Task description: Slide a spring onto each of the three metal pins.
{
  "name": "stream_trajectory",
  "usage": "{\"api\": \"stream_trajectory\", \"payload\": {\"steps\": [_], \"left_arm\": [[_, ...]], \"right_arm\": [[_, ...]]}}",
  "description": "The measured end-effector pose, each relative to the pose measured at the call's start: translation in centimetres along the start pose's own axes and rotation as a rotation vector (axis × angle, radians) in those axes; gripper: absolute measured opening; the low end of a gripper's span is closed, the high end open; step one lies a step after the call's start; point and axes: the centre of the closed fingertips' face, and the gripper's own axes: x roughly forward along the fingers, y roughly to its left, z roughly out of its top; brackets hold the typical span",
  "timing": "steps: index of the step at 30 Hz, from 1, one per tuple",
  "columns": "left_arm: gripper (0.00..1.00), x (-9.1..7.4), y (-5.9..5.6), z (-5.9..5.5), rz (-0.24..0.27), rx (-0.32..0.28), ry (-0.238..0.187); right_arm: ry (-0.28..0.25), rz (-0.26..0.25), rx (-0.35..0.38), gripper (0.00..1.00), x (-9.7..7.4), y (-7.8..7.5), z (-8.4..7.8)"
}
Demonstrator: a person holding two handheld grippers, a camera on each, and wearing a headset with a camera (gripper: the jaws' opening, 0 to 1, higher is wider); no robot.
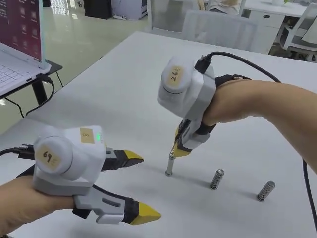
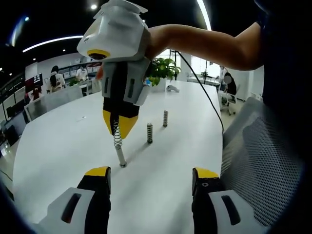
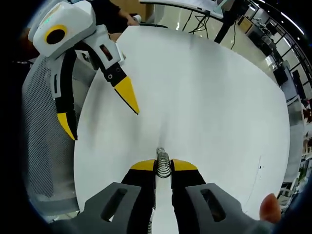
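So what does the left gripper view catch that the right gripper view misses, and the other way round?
Left gripper view: the nearer spring-covered metal pin, the farther spring-covered metal pin, the third metal pin with its lower part bare, and a green potted plant.

Right gripper view: a close look down on the right claw, shut on the coiled metal spring, with the open left claw nearby.

Both share the white tabletop, that spring and the right claw.
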Motion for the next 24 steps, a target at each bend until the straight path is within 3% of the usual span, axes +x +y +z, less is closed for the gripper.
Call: {"api": "stream_trajectory", "payload": {"steps": [24], "left_arm": [[0.63,-0.1,0.5,-0.3,0.004,-0.008,-0.009]], "right_arm": [[0.071,0.063,0.033,0.09,3.6,0.7,-0.7]]}}
